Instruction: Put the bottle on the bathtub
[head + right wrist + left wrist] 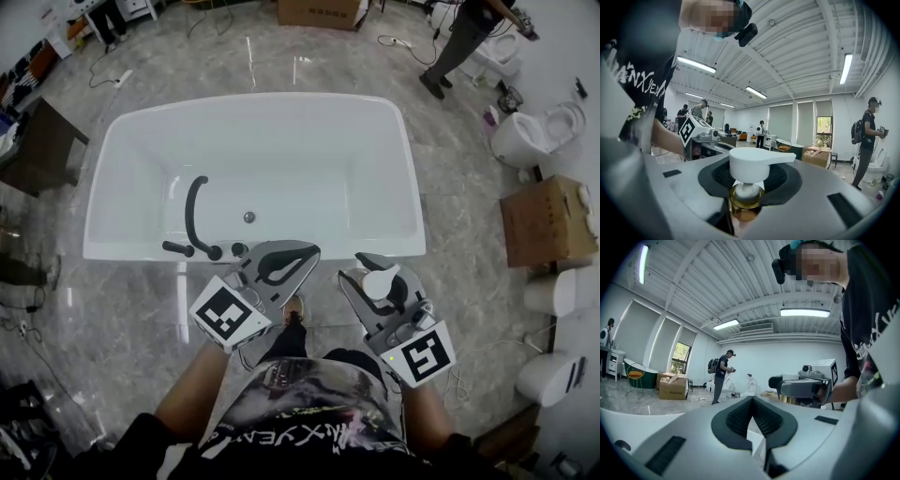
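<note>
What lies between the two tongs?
Head view: only bare grey marble floor separates the left tongs from the right tongs, shut on the white-pump amber bottle.

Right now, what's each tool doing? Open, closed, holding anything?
Left tool: closed, jaws together, nothing between them.
Right tool: closed on the bottle, gripped at its neck.
</note>
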Tool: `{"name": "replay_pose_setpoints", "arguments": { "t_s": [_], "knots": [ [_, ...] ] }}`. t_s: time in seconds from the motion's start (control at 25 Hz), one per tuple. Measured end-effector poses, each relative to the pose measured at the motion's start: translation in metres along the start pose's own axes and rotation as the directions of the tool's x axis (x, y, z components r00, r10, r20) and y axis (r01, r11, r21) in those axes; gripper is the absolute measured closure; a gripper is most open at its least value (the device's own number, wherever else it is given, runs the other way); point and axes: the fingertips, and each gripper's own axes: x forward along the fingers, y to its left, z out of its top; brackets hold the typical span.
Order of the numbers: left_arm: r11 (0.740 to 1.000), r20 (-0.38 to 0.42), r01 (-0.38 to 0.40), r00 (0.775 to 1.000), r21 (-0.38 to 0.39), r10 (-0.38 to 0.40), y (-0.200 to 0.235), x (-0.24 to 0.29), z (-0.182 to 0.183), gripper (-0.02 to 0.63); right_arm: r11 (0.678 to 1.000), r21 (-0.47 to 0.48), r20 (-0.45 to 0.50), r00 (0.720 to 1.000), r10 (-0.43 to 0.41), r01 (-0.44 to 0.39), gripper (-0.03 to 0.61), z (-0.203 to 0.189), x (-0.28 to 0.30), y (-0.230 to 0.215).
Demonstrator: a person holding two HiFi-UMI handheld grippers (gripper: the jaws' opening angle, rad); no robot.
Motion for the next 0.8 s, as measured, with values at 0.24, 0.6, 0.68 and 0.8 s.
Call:
{"name": "replay_pose_setpoints", "arguments": {
  "t_s": [0.24, 0.6, 0.68, 0.8],
  "knots": [
    [1.000, -0.022, 0.020, 1.000, -0.008, -0.020, 0.017, 0.015, -0.009, 0.603, 1.000, 0.007, -0.011, 1.000, -0.017, 0.017, 0.451, -0.009, 0.014, -0.019],
    [1.000, -0.021, -0.010, 1.000, -0.019, 0.010, 0.031, 0.033, -0.001, 0.603, 1.000, 0.023, -0.004, 1.000, 0.005, -0.005, 0.451, -0.010, 0.025, -0.039],
    [1.000, -0.021, -0.023, 1.000, -0.011, 0.023, 0.036, 0.033, -0.003, 0.603, 1.000, 0.024, 0.002, 1.000, 0.014, -0.014, 0.451, -0.013, 0.028, -0.040],
    [0.999, -0.027, -0.039, 0.999, 0.010, 0.040, 0.040, 0.036, -0.007, 0.603, 0.999, 0.023, 0.013, 0.999, 0.030, -0.030, 0.451, -0.017, 0.031, -0.043]
  ]
}}
